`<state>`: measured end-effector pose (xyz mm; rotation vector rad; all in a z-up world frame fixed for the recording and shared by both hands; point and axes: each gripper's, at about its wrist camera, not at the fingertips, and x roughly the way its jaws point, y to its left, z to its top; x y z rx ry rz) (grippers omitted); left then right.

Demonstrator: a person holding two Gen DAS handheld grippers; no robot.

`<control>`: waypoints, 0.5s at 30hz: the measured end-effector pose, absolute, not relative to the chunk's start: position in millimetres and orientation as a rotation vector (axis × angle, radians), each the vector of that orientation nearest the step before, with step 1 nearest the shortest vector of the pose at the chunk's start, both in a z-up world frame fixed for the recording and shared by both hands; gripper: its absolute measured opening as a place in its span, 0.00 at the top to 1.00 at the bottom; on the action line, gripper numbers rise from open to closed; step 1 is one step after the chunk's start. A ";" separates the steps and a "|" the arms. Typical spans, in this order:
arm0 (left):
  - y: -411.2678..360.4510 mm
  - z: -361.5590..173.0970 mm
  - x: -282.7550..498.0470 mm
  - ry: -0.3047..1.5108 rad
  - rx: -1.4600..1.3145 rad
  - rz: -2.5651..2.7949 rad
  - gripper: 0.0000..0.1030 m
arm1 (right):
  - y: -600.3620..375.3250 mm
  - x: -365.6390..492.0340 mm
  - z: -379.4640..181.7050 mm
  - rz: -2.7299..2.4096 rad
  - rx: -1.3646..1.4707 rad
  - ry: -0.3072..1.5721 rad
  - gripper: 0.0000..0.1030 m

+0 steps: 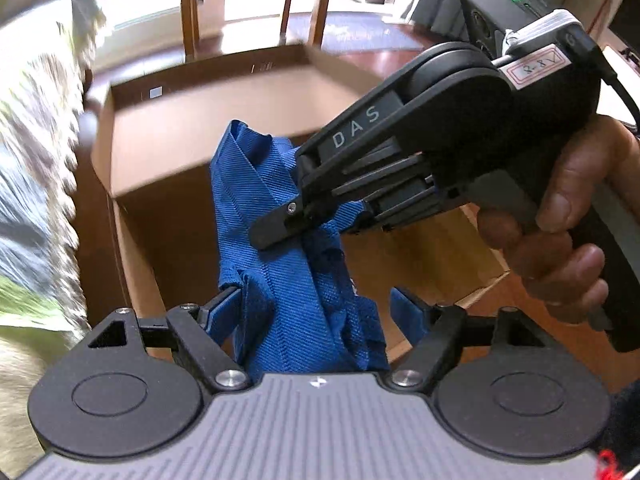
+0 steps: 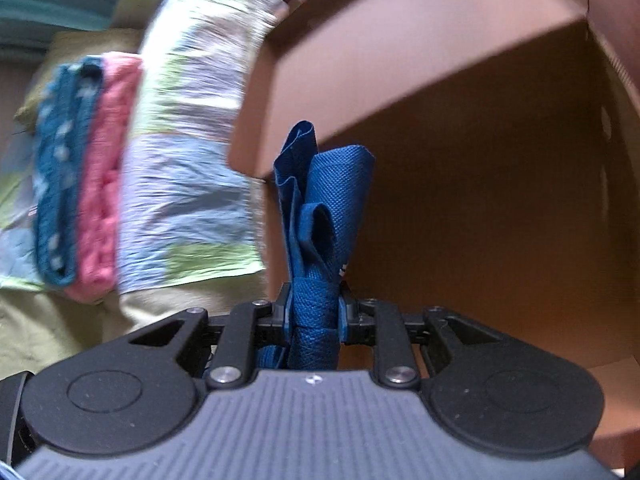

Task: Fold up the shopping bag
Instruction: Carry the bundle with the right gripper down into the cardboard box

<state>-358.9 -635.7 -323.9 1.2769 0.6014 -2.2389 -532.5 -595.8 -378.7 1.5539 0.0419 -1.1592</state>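
The blue woven shopping bag (image 1: 280, 248) is bunched into a narrow folded bundle and hangs over an open cardboard box (image 1: 192, 136). In the left wrist view my left gripper (image 1: 316, 308) is open, its fingers spread to either side of the bundle's lower part. My right gripper (image 1: 280, 228) reaches in from the right and is shut on the bundle's middle. In the right wrist view my right gripper (image 2: 314, 316) clamps the bag (image 2: 320, 216), whose folded layers and a handle loop stand up beyond the fingers.
The box's inside (image 2: 500, 220) fills the right of the right wrist view, with a flap (image 2: 380, 80) angled above. Folded pink and blue towels (image 2: 88, 176) lie on patterned cloth (image 2: 192, 184) to the left. A wooden chair (image 1: 256, 8) stands behind the dark table (image 1: 360, 36). A hand (image 1: 568, 232) grips the right gripper's handle.
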 end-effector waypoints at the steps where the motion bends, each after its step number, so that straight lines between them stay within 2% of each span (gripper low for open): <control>1: -646.2 -332.5 -358.6 0.624 1.293 -2.221 0.24 | -602.7 -530.9 -387.8 -1.155 1.563 0.056 0.81; 9: -685.5 -398.7 -364.7 0.765 1.408 -2.110 0.24 | -645.1 -522.5 -451.3 -1.070 1.605 0.186 0.82; 15: -692.3 -433.9 -382.7 0.747 1.495 -2.094 0.24 | -658.0 -524.8 -483.3 -1.023 1.582 0.262 0.82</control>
